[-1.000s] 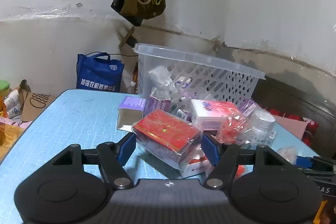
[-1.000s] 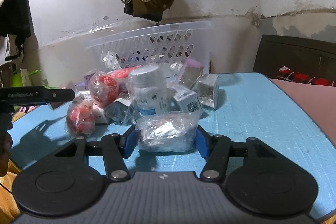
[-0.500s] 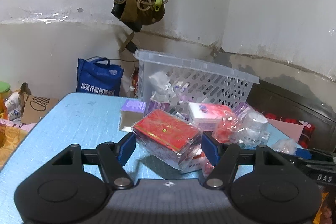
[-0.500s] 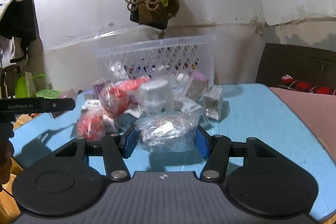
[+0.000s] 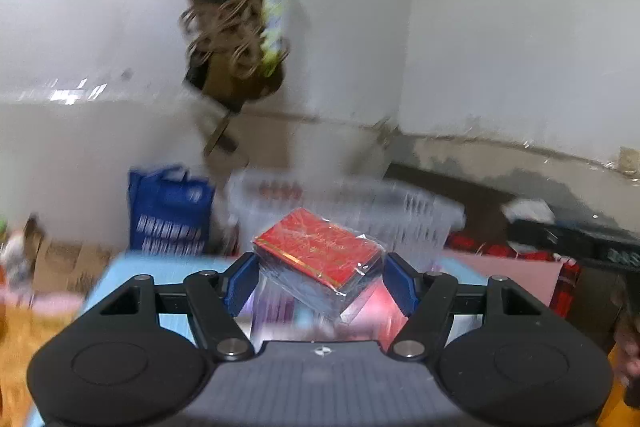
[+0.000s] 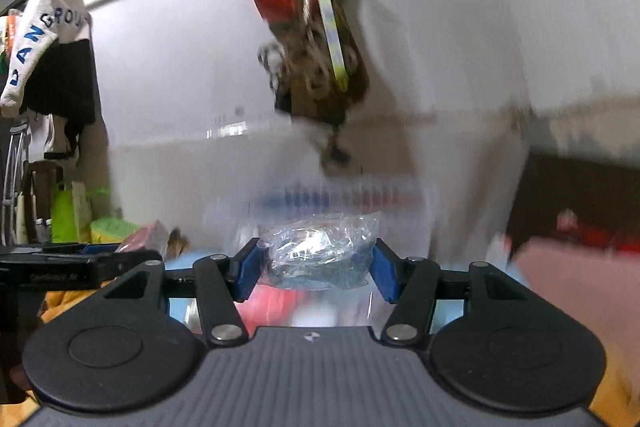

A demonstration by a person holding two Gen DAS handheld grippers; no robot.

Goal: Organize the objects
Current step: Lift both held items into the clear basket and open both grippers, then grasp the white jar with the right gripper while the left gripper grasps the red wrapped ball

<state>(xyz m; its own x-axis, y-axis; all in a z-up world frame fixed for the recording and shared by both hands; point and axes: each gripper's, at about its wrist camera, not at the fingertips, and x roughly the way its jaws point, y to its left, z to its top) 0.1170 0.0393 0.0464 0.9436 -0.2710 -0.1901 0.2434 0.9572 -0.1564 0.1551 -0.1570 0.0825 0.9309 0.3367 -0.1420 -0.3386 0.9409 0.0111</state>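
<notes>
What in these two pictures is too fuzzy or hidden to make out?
- Left view: basket contents, motion blur.
- Left view: things under the red box, blurred and covered by it.
- Right view: what the plastic bag holds, crinkled glare.
- Right view: table pile, blurred, behind tongs.

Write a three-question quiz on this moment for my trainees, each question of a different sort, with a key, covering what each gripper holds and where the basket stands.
1. True or false: the left gripper is shut on a red box in clear wrap.
2. What does the right gripper hold? A) a white bottle B) a clear plastic bag C) nothing
3. Fill in: beyond both held things stands a clear lattice ____.

Key: 1 true; 2 B; 3 basket.
</notes>
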